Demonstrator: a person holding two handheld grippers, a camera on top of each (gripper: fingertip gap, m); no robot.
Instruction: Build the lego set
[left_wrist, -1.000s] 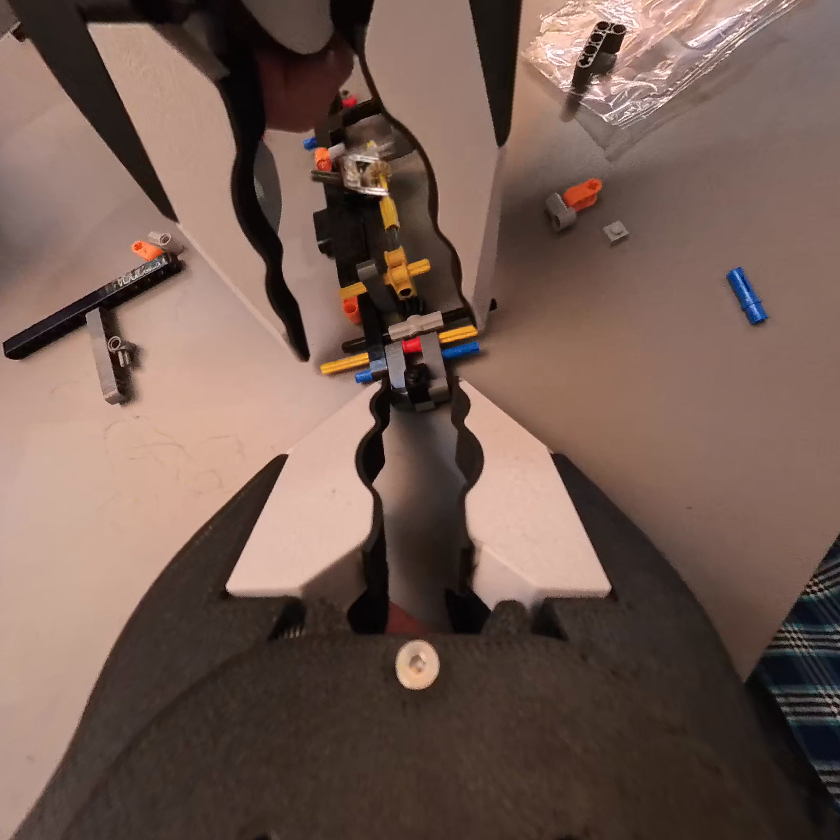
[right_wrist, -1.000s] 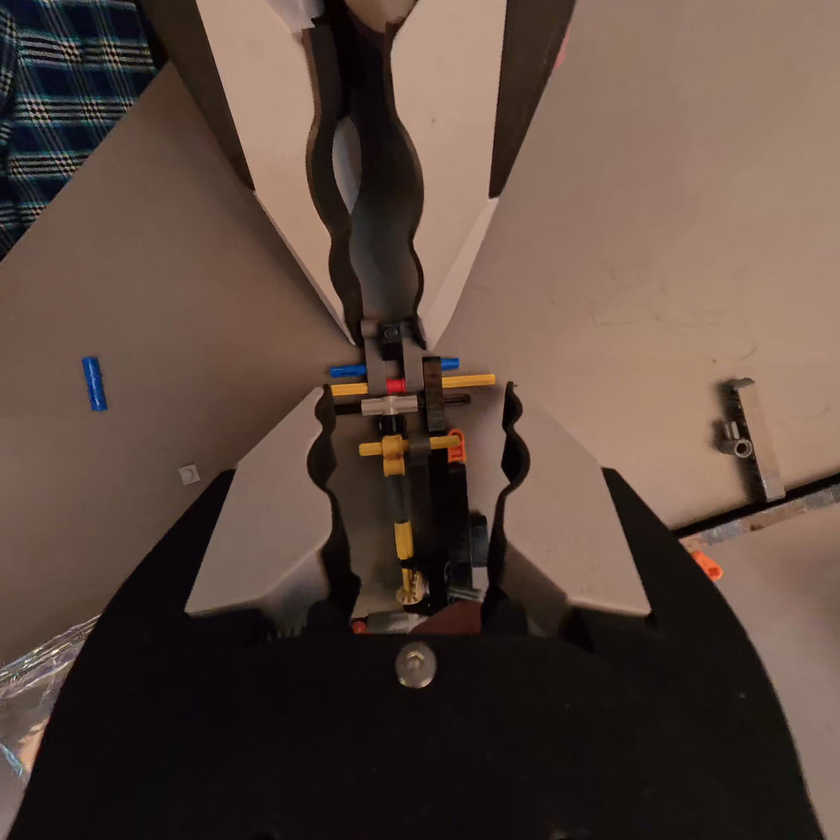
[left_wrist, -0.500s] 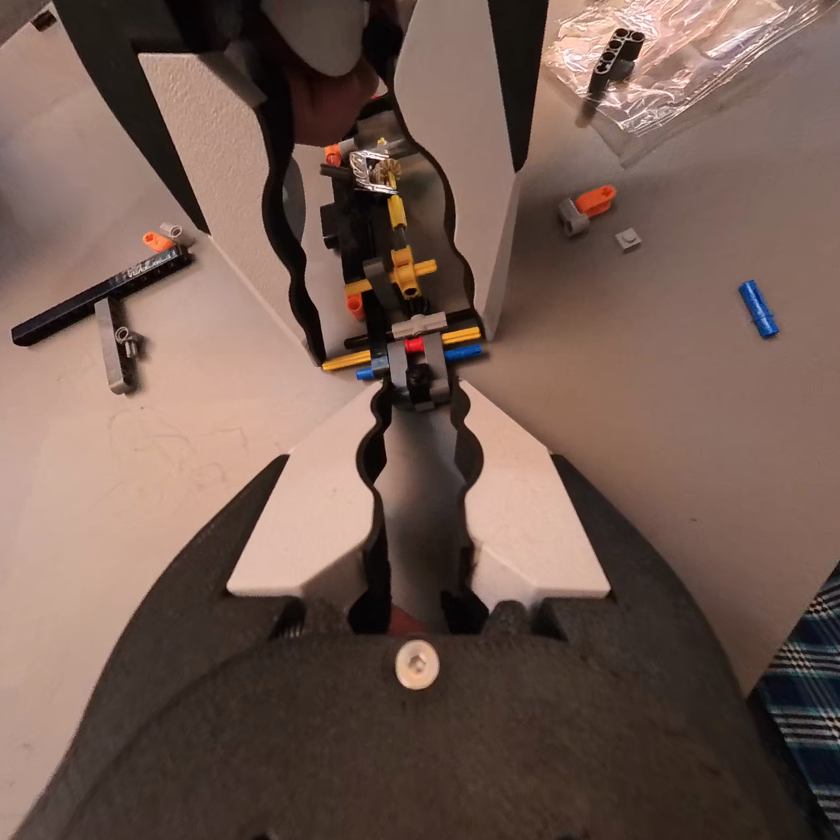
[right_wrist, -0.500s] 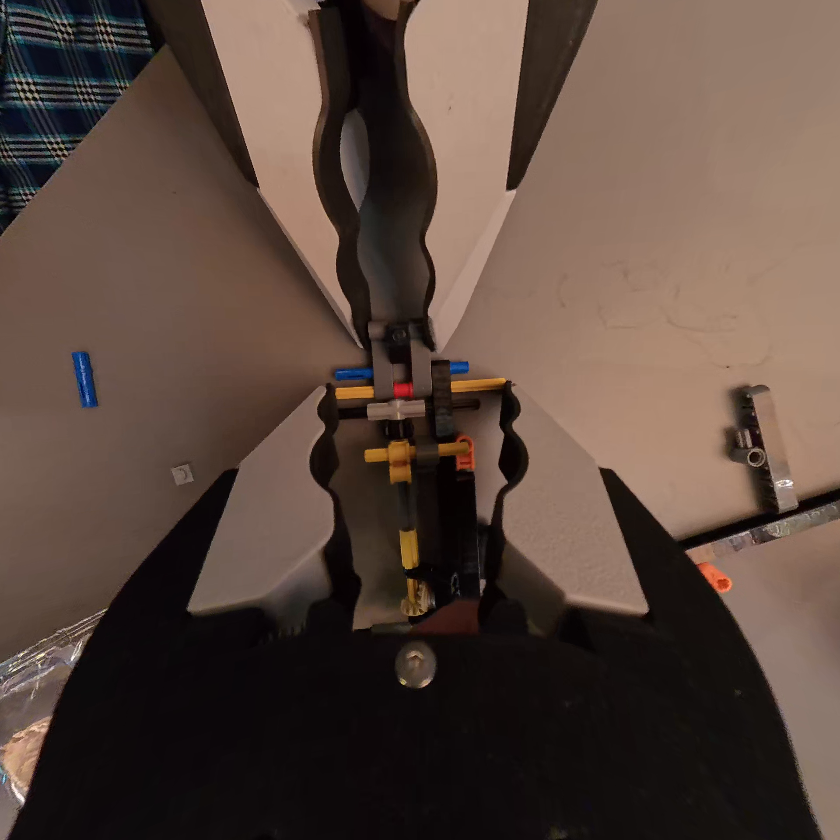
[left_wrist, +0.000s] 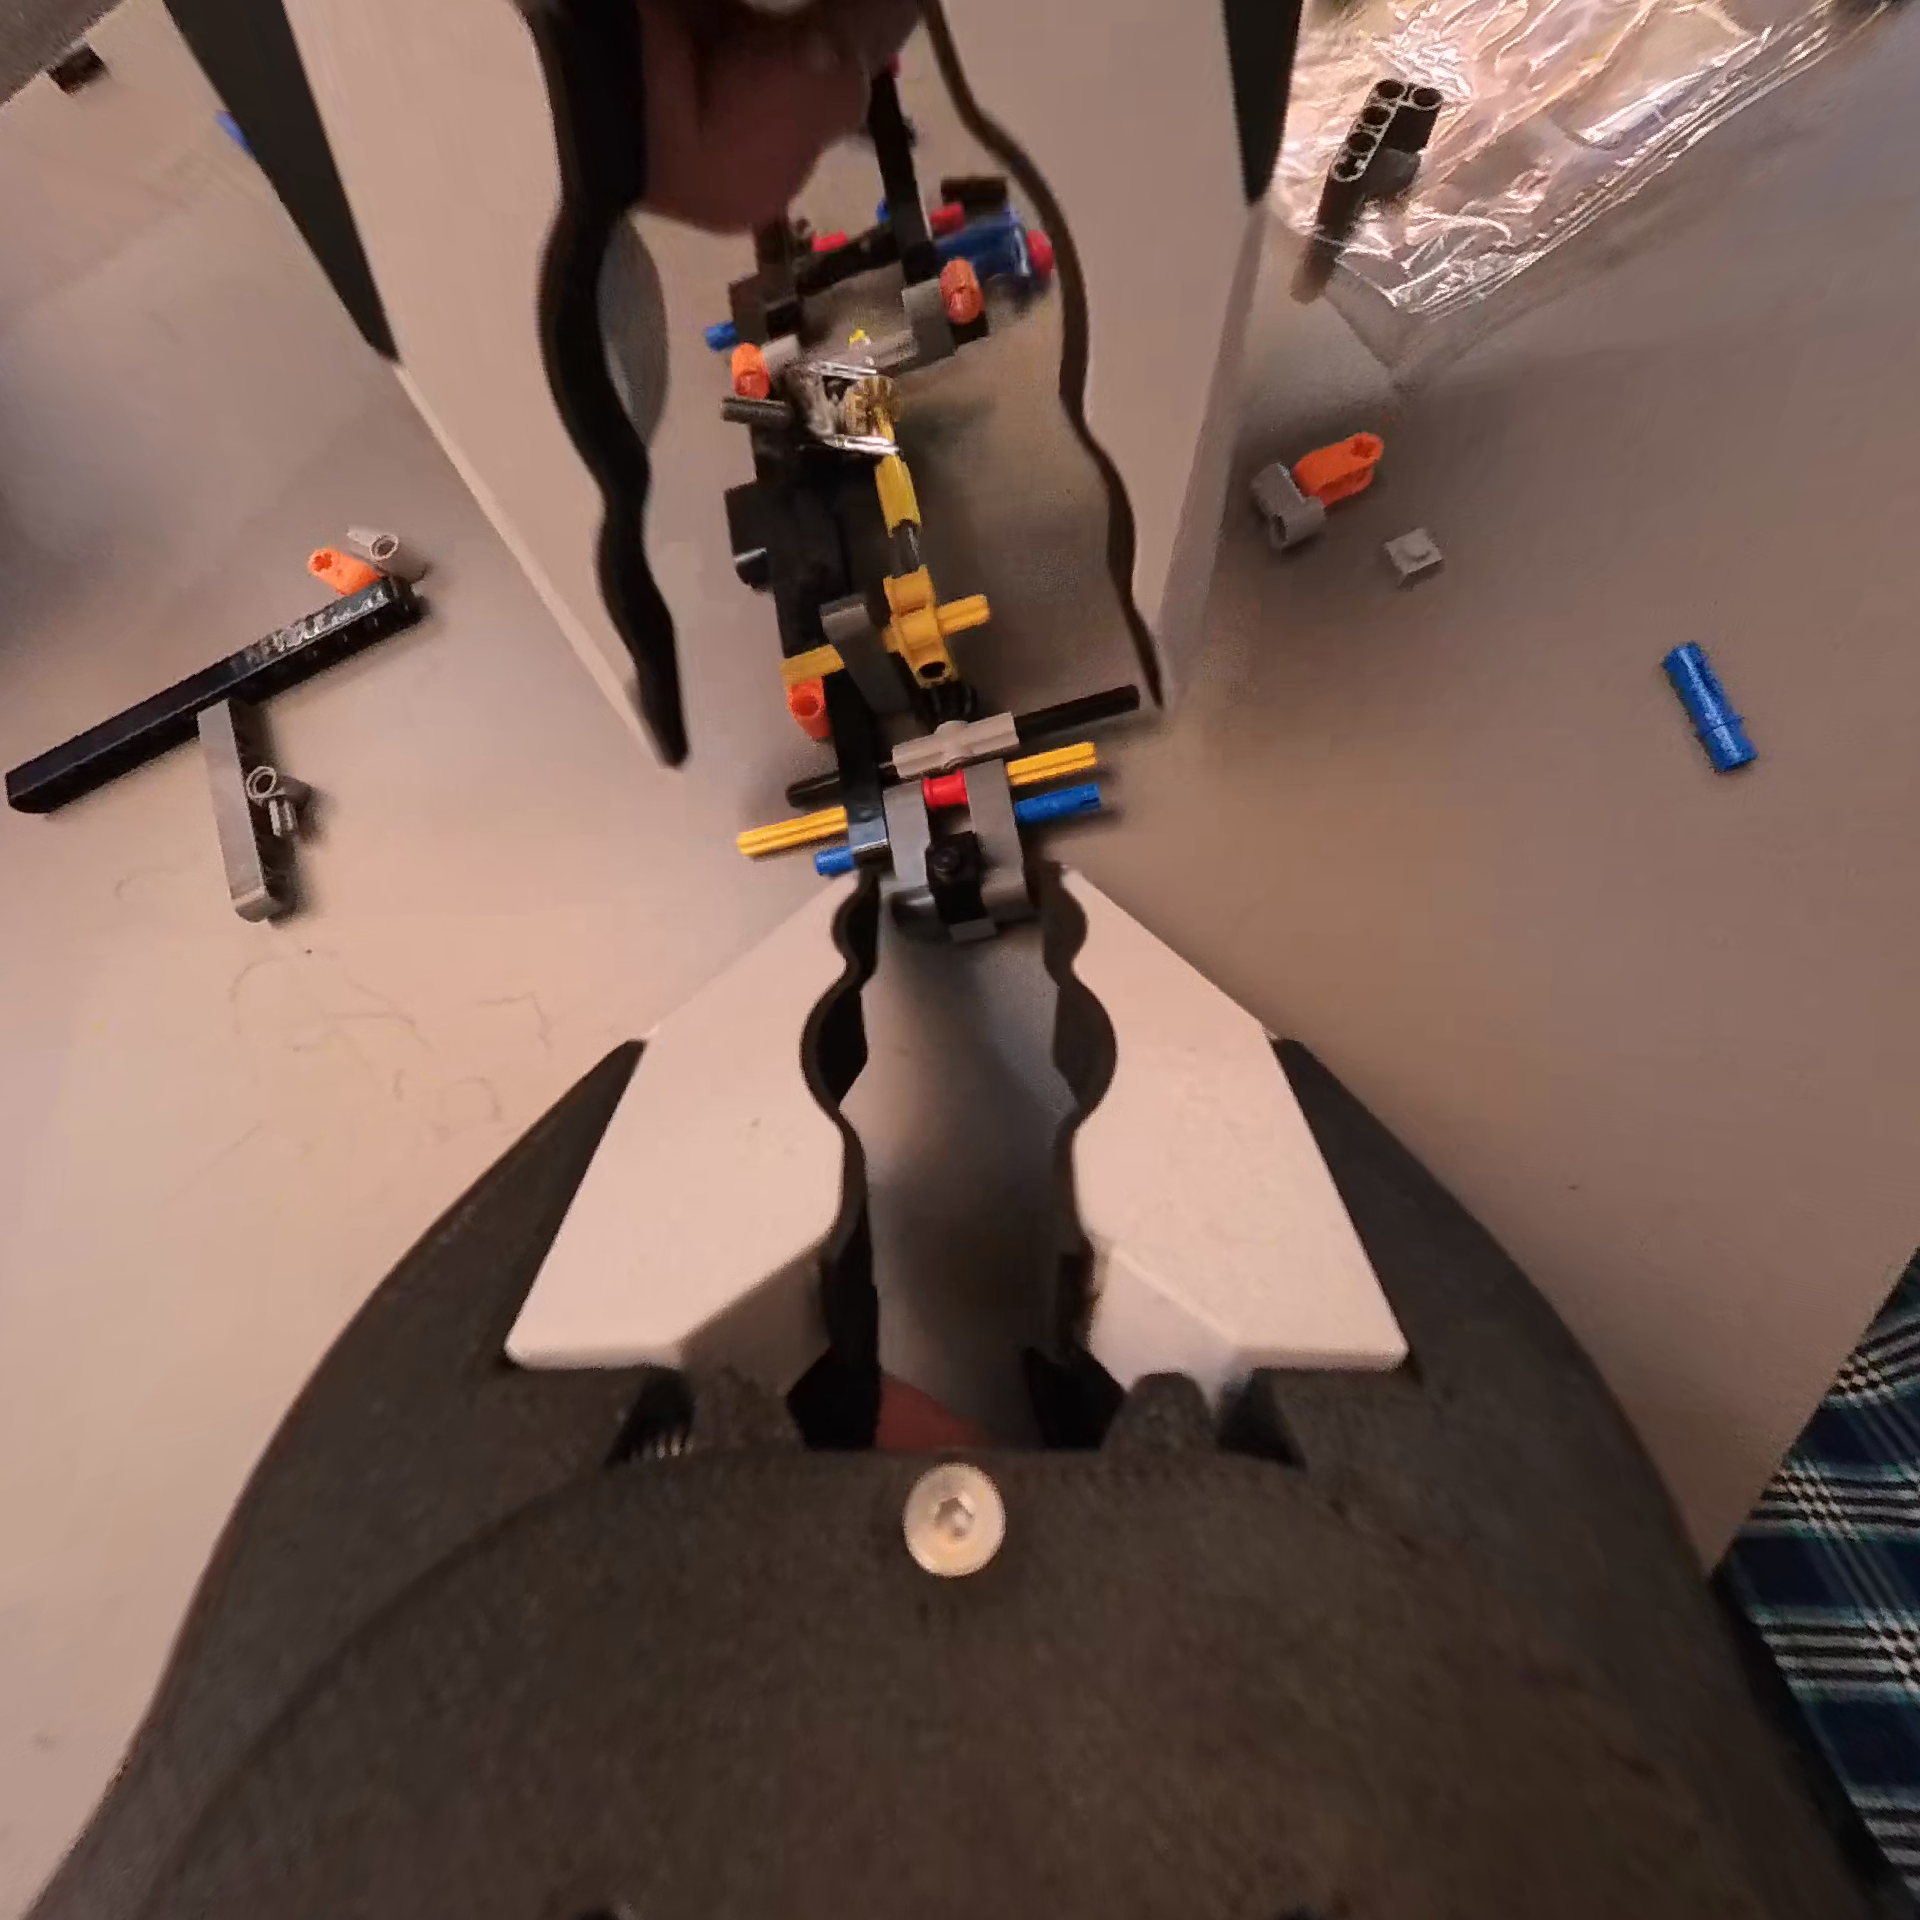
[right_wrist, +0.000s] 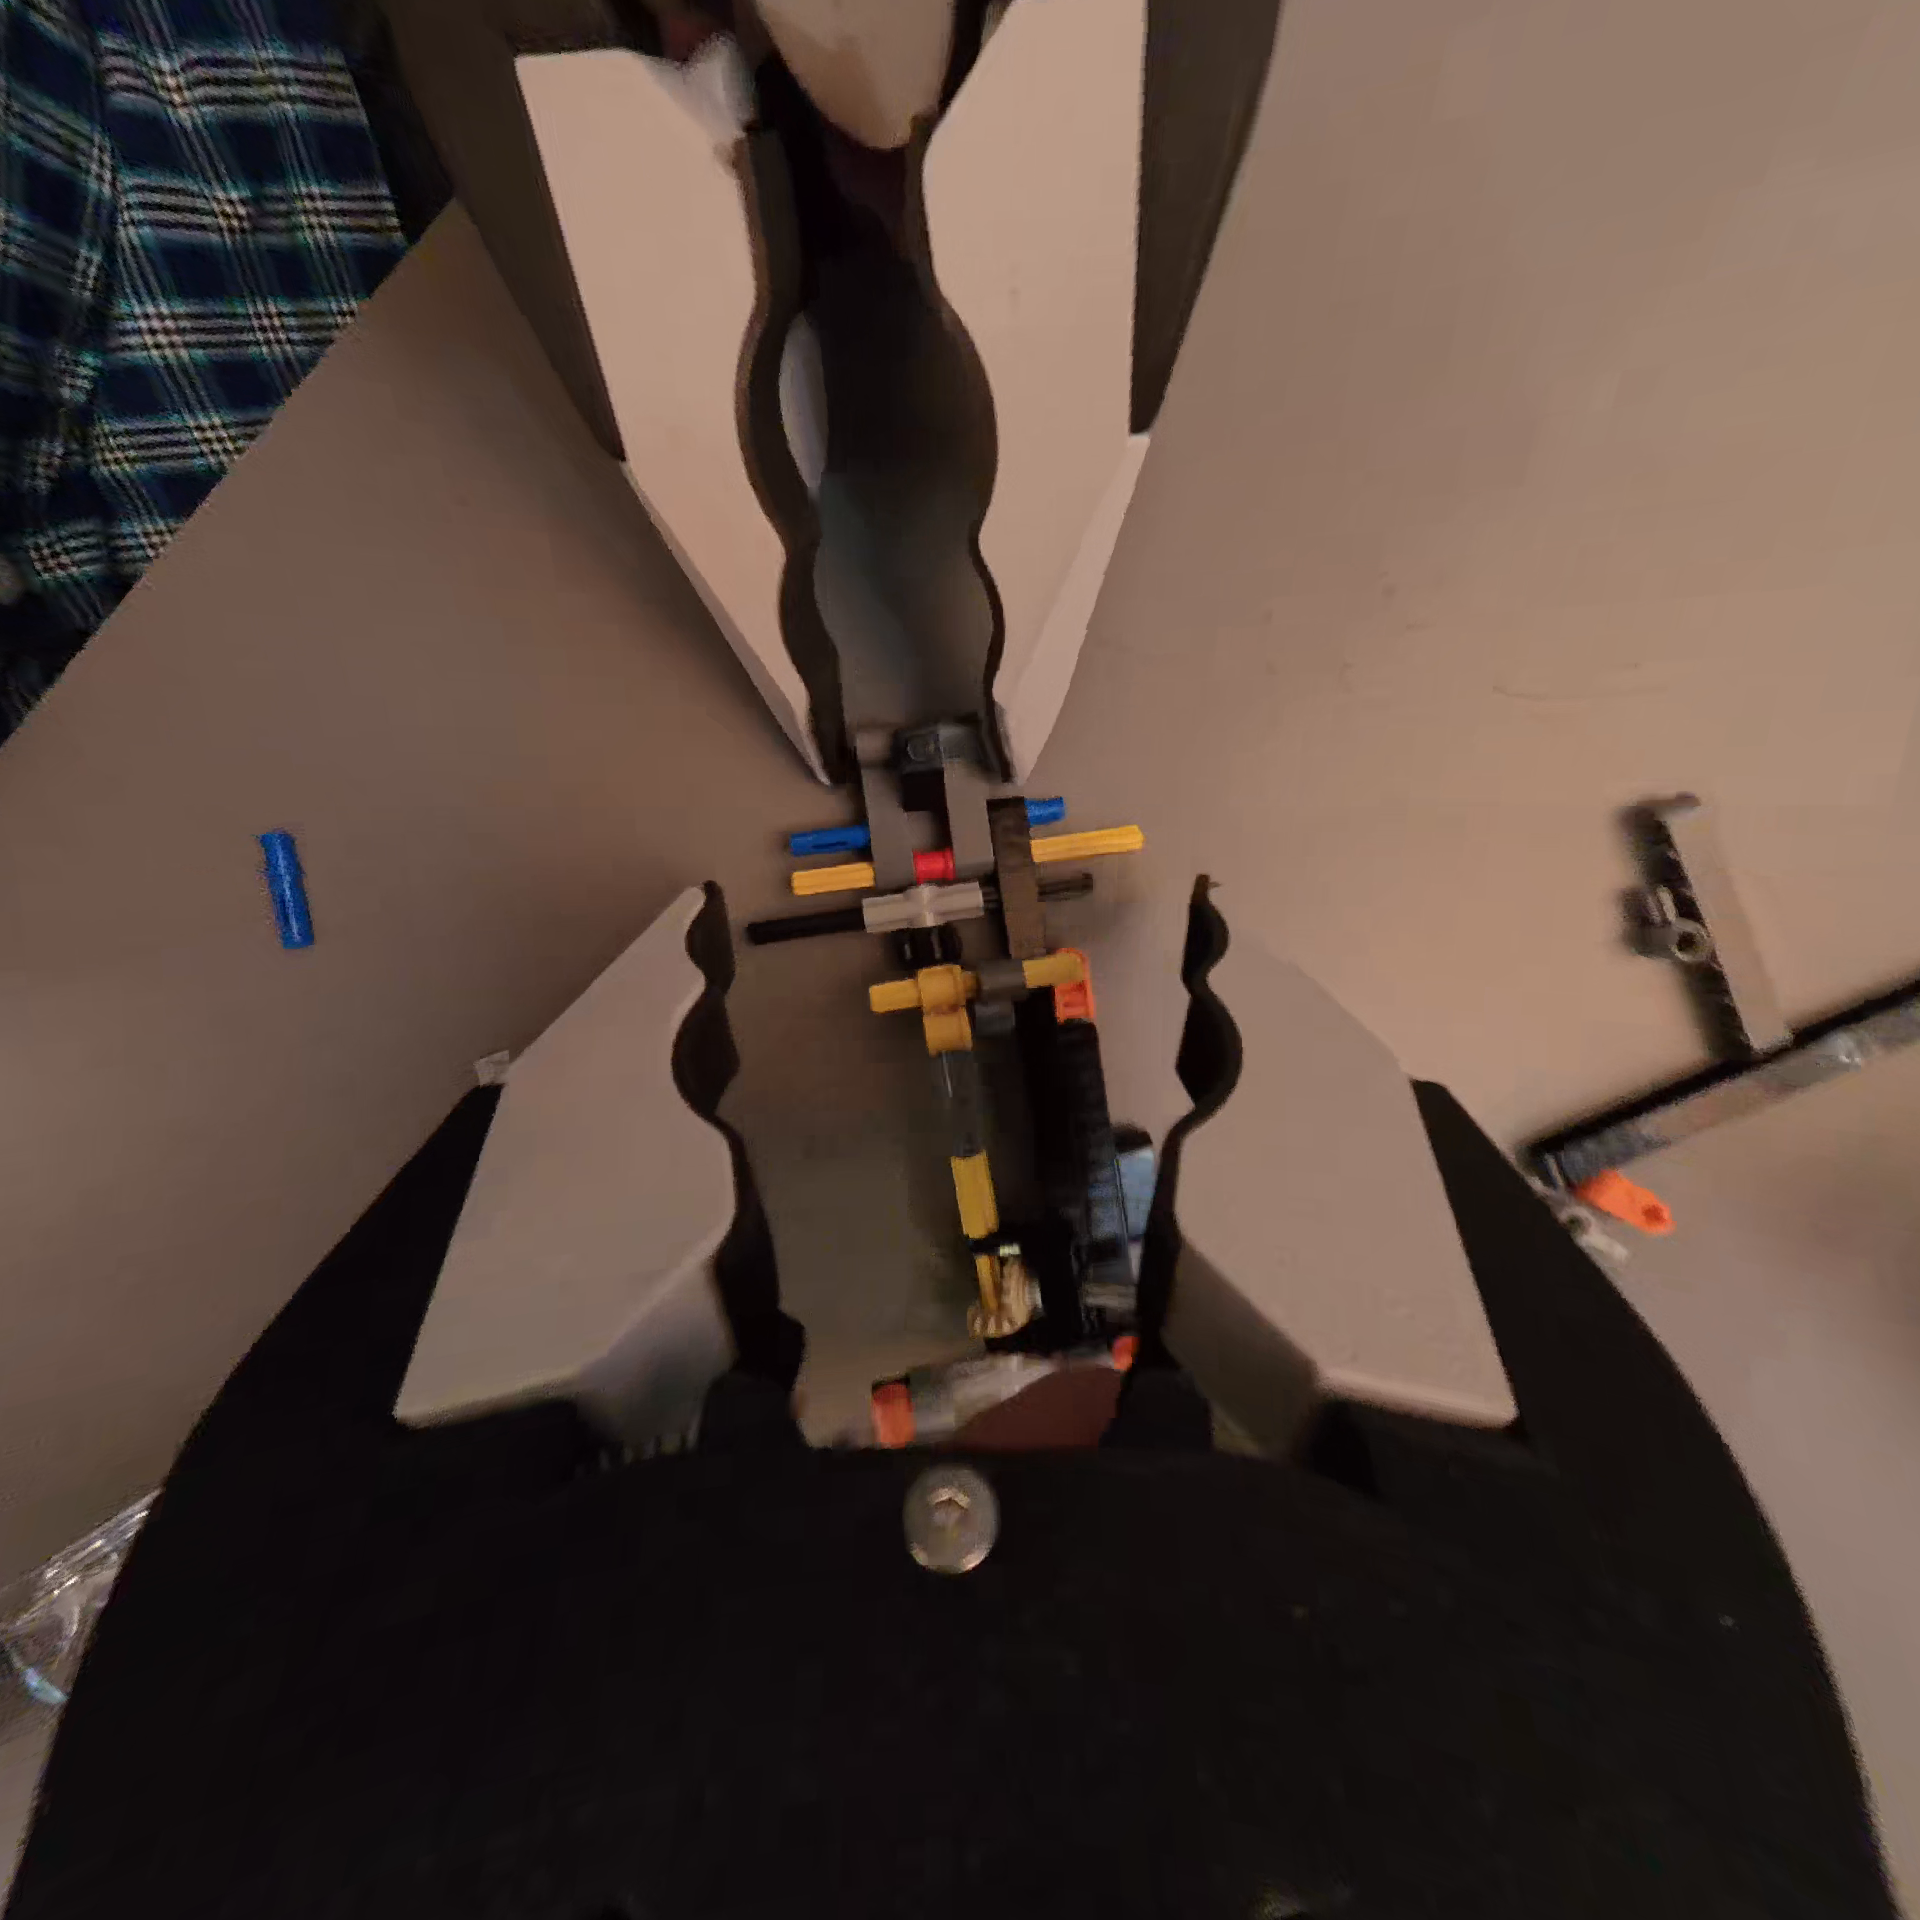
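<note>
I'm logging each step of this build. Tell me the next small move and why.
Probably close the right hand-held gripper on the lego assembly. Its fingers stand wide open on either side of the long body without touching it, while the left hand-held gripper pinches only the grey end bracket, so the far end looks unsupported.

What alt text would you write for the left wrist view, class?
The left tool grips the grey end of a long lego assembly, while the right tool straddles it, open. Loose pieces, including a blue pin, lie on the table.
</note>
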